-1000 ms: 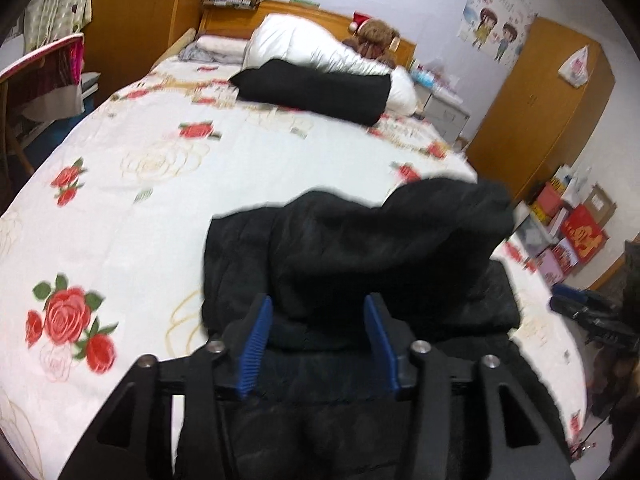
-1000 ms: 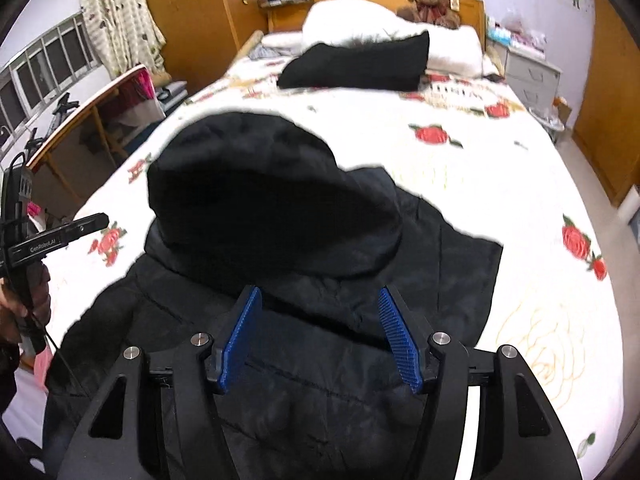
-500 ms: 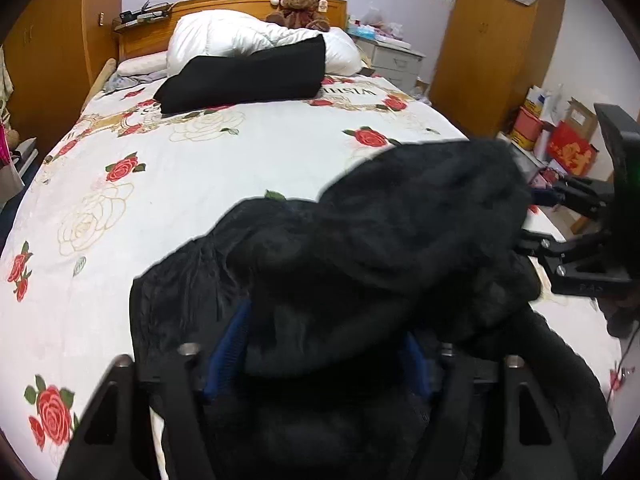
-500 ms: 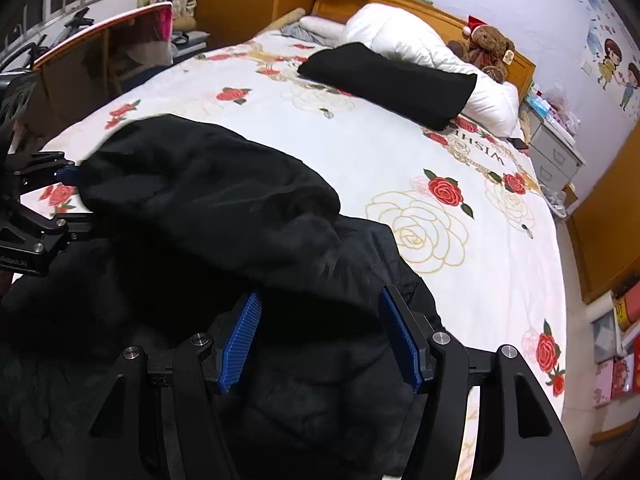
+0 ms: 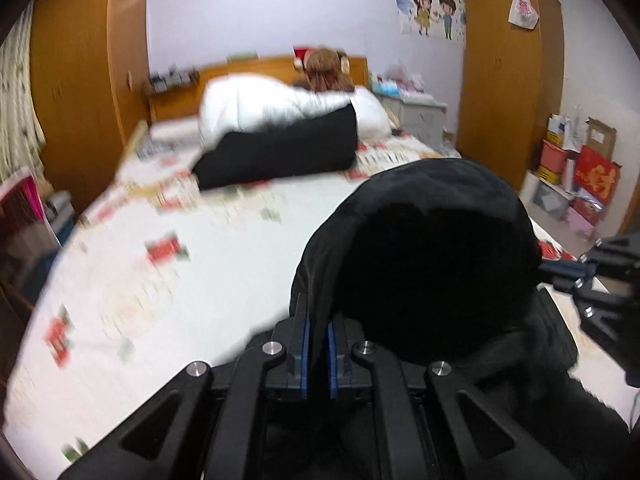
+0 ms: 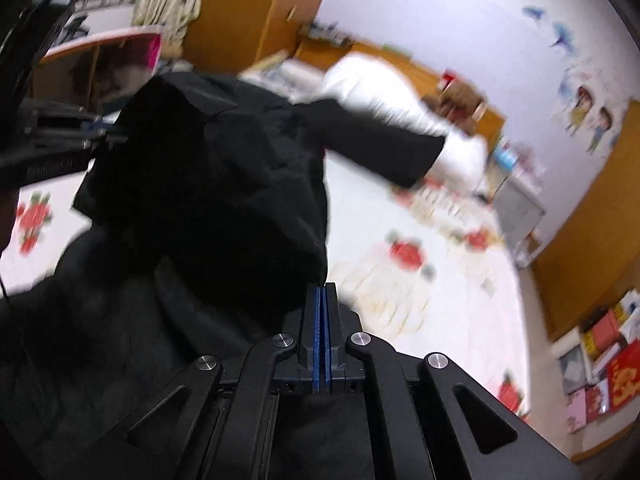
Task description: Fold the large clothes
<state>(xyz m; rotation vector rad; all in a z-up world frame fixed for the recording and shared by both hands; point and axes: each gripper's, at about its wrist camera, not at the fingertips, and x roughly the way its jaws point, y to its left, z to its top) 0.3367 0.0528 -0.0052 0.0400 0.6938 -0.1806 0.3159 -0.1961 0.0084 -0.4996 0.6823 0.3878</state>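
Two grippers pinch the black hooded jacket point(image 5: 436, 264) at once. The left gripper point(image 5: 317, 320) has just closed its blue pads on the left edge of the hood, with a thin fold of cloth between them. The right gripper point(image 6: 322, 312) has also just closed, pads pressed almost flat together at the hood's right edge; fabric seems to be caught low between them, though the dark cloth makes this hard to confirm.

From each set of jaws the hood rises ahead and inward, stretched between the two grips, while the body of the jacket hangs and pools below and behind the jaws.

I judge the garment soft, limp and fairly bulky, probably padded, so it will sag and drag rather than hold shape. Its shell looks smooth and may slip from a shallow pinch. Seams and the hood rim look like the surest holds.

Beyond the jaws lies a bed point(image 5: 224, 264) with a white rose-printed cover, a folded black garment point(image 5: 280, 152) and white duvet point(image 5: 260, 104) near the headboard. Wooden wardrobes point(image 5: 508, 80) stand at the sides, all blurred.
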